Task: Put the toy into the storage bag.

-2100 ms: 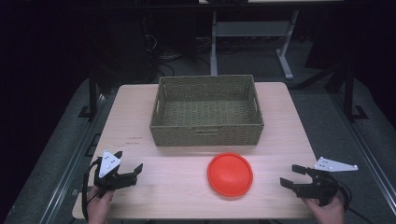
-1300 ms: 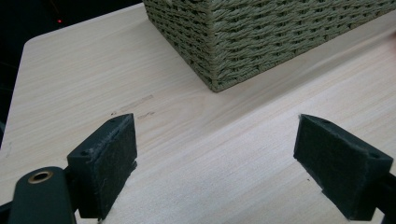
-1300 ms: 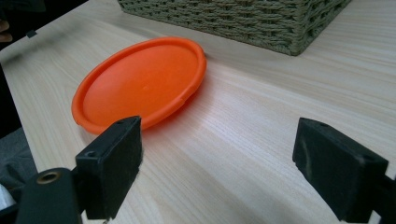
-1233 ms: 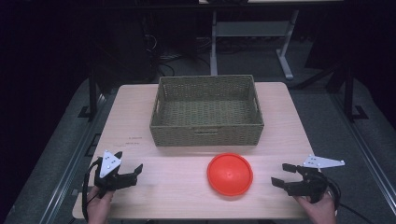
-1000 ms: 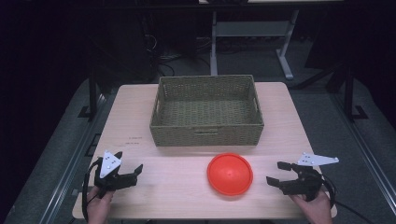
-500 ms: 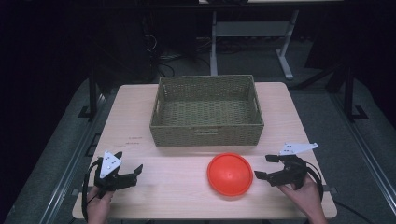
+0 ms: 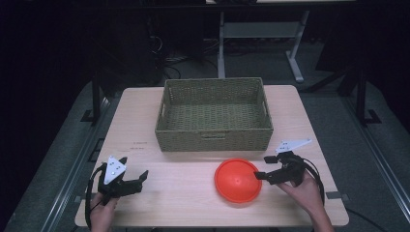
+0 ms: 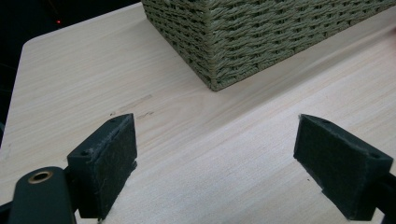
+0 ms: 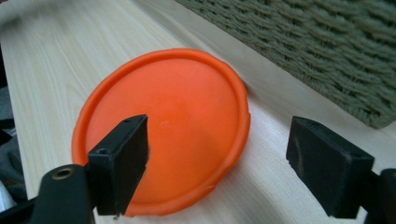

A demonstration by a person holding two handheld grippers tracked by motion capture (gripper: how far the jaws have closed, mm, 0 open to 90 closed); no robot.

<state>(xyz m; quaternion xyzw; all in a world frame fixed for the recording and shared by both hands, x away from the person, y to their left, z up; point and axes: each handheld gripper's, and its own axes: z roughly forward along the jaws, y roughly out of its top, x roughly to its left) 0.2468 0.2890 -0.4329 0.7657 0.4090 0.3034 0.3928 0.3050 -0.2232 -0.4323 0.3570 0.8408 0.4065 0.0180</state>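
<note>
- Right gripper (image 7: 259,168): its felt-faced black jaws stand wide, having just eased inward a little, with nothing pinched. One jaw hangs over the orange disc's (image 7: 238,180) near edge; the other is beside it.
- The disc is smooth round plastic with a raised rim, flat on the pale wooden table (image 7: 183,193).
- Left gripper (image 7: 137,178): jaws apart over bare wood.
- Beyond both, the woven straw basket (image 7: 214,114); its right side is cut off in the left gripper view.

One orange disc (image 7: 238,180) lies just in front of one woven basket (image 7: 214,116). Two tongs flank them: the left tongs (image 7: 134,180) and the right tongs (image 7: 263,167). One surface (image 7: 193,193) carries everything.
</note>
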